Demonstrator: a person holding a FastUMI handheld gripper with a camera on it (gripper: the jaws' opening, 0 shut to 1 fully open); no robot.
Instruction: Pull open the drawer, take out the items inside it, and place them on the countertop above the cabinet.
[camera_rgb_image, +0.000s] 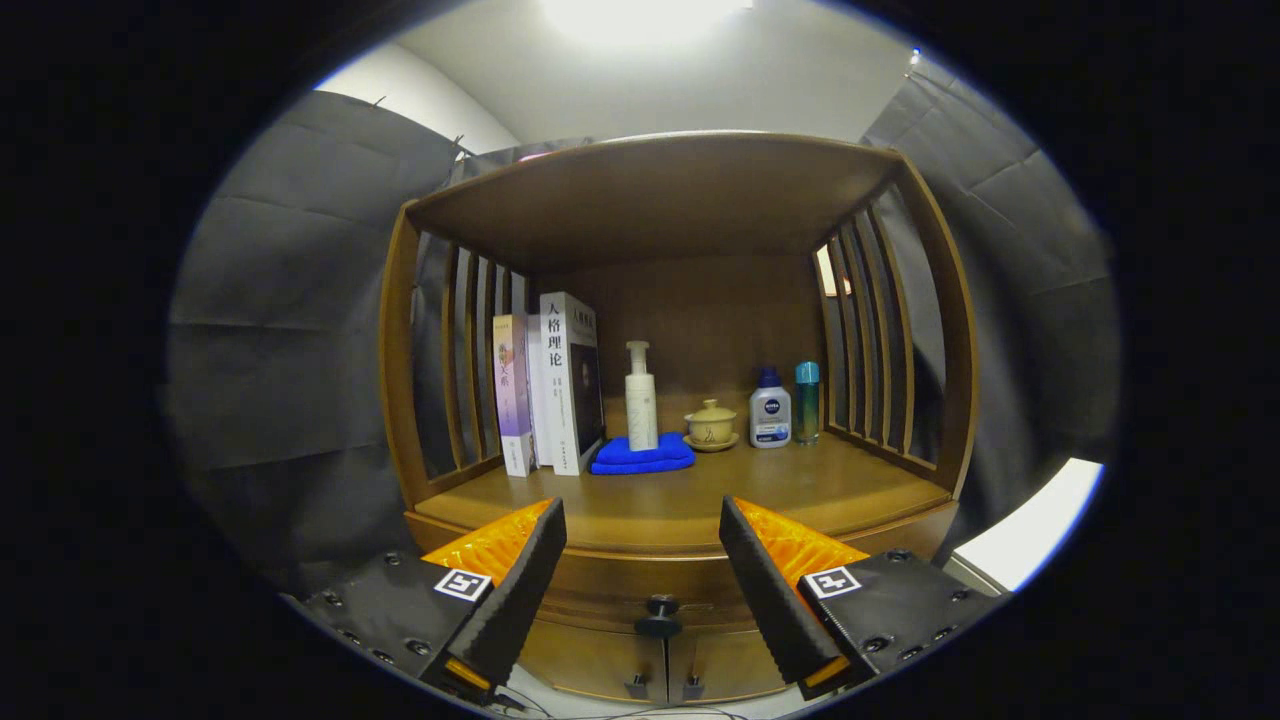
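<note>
A wooden cabinet stands ahead of me with its countertop (660, 500) at about finger height. Below the countertop the drawer front (640, 590) is closed, and its dark round knob (659, 612) sits between my fingers, a little beyond them. My gripper (642, 520) is open, fingers wide apart with nothing between them. The drawer's inside is hidden.
On the countertop stand several books (550, 385), a white pump bottle (640, 400) on a folded blue cloth (643, 455), a lidded tea cup (711, 425), a small white bottle (770, 410) and a teal bottle (807, 400). Slatted sides and a roof board enclose the shelf. Two lower cabinet doors (600, 665) sit under the drawer.
</note>
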